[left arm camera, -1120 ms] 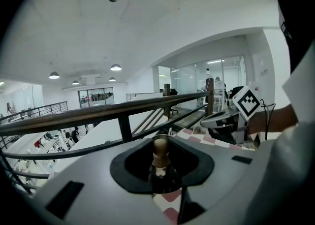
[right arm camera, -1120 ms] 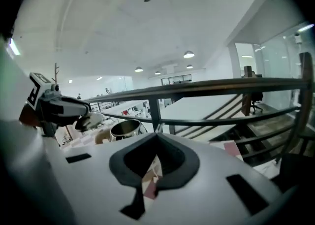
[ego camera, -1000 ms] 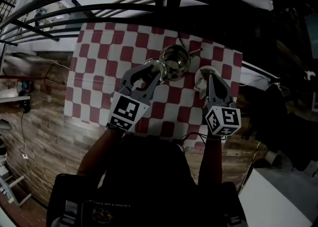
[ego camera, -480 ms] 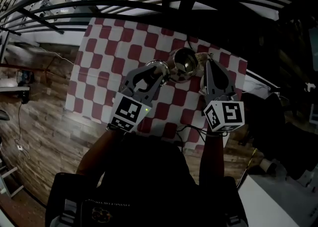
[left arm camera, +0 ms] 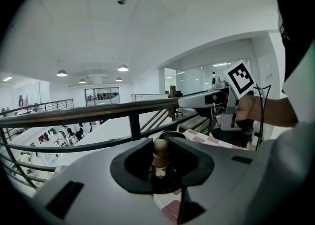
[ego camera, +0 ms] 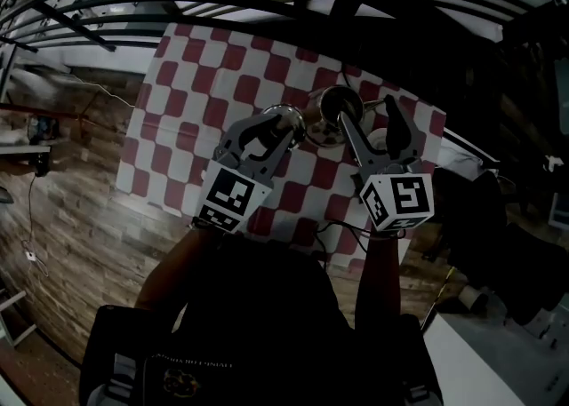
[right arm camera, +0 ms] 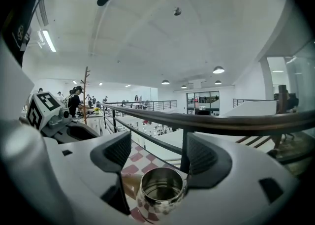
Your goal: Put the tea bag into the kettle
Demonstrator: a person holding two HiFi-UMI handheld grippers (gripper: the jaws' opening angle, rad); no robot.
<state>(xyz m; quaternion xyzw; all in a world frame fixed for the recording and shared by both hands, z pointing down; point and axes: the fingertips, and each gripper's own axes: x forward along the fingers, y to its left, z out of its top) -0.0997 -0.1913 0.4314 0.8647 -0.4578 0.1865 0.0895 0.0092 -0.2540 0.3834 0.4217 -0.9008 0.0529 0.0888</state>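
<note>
Since the earlier frame the right gripper (ego camera: 366, 111) has shifted off the white round dish (ego camera: 384, 140) toward the shiny steel kettle with an open top (ego camera: 336, 109). Its jaws, closed then, have just been opening. They now stand wide apart with nothing clamped. In the head view, the jaw nearer frame centre reaches up just beside the kettle's rim, and the dish shows between the two jaws lower down. In the right gripper view the kettle (right arm camera: 161, 192) sits low at centre frame, ahead of the right gripper (right arm camera: 162, 157) and between its jaws, pads clear of it. The tea bag cannot be made out in any view. A tan patch sits just left of the kettle, identity unclear. The left gripper (ego camera: 277, 129) is clamped on the rounded tan knob (left arm camera: 160, 147) of the polished metal lid (ego camera: 289, 115), held just left of the kettle, above the red-and-white checked cloth (ego camera: 196, 93).
</note>
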